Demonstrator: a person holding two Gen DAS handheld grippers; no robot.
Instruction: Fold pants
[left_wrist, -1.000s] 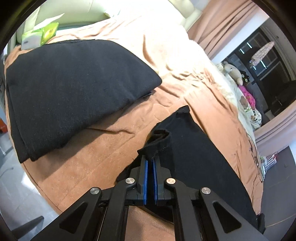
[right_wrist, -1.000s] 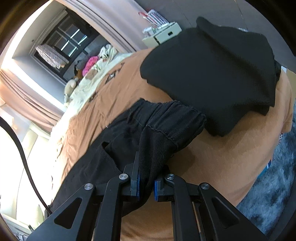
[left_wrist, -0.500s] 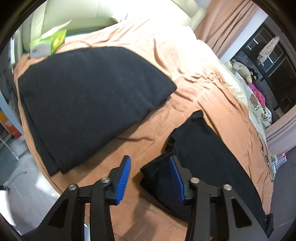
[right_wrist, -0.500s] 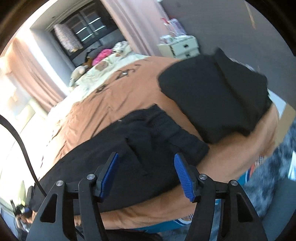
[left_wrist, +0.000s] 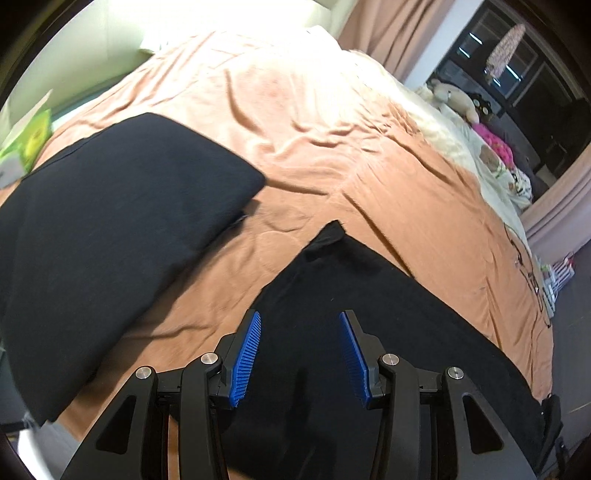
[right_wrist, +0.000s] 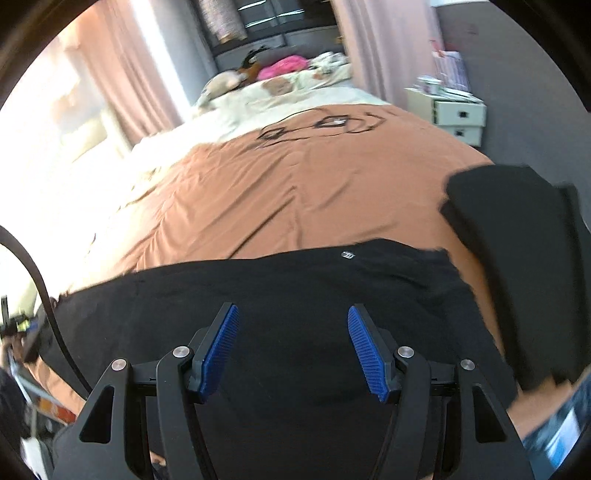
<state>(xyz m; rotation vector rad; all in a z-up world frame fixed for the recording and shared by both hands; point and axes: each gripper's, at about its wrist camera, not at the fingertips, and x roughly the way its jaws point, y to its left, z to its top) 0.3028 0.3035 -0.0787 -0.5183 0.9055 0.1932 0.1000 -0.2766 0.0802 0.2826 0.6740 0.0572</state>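
Both the left gripper (left_wrist: 300, 350) and right gripper (right_wrist: 292, 345) gape wide over the black pants (right_wrist: 295, 288). Only the right view shows their small white label (right_wrist: 348, 254), ahead of its fingers.

A broad stretch of bare rust-brown bedspread (right_wrist: 280, 192) lies beyond the flat black pants (right_wrist: 295, 295), wrinkled but unobstructed; to one side a folded black knit garment (left_wrist: 110, 221) covers the bed's corner, with a strip of bedspread between it and the pants; plush toys (right_wrist: 229, 79) crowd the far pillows; a white drawer unit (right_wrist: 458, 116) stands beside the bed.
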